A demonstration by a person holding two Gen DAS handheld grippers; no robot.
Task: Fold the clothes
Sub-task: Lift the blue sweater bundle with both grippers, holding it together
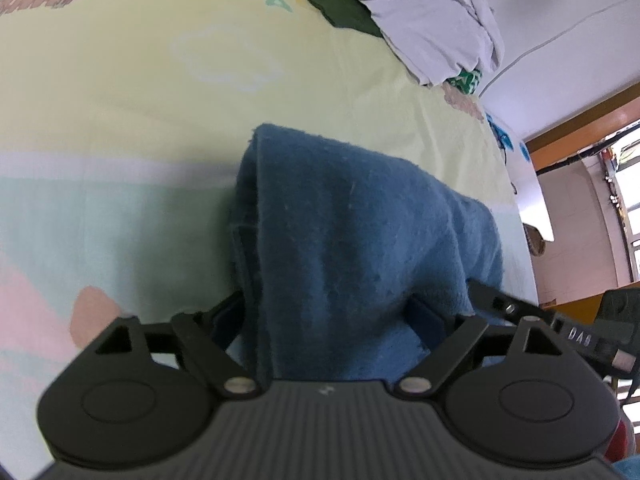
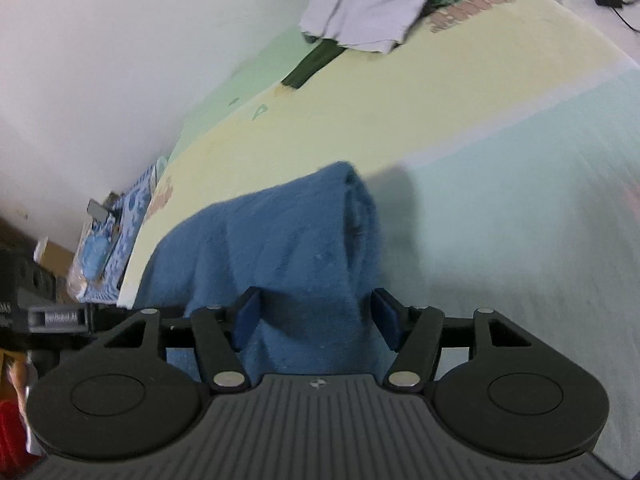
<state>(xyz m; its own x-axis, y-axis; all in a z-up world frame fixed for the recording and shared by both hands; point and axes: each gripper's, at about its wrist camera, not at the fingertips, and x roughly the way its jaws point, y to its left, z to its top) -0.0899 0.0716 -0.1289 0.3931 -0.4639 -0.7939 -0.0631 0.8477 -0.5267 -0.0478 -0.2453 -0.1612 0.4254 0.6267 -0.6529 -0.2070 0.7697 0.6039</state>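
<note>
A thick blue fleece cloth [image 1: 360,232] lies folded into a bundle on the bed sheet [image 1: 120,100], its folded end pointing away from me. My left gripper [image 1: 326,316] is at the cloth's near end with its jaws spread wide. The cloth fills the gap and drapes over the right finger. My right gripper [image 2: 316,318] holds the same cloth [image 2: 288,232] at the near end, with its blue pads [image 2: 248,316] pressed into the bunched fabric. Each gripper shows at the edge of the other's view.
A pile of pale lilac clothes [image 1: 432,20] with a dark green garment [image 1: 344,12] under it lies at the far end of the bed, by the white wall [image 2: 100,60]. A blue patterned bundle [image 2: 108,240] sits beyond the bed's edge. A doorway [image 1: 592,200] opens at the right.
</note>
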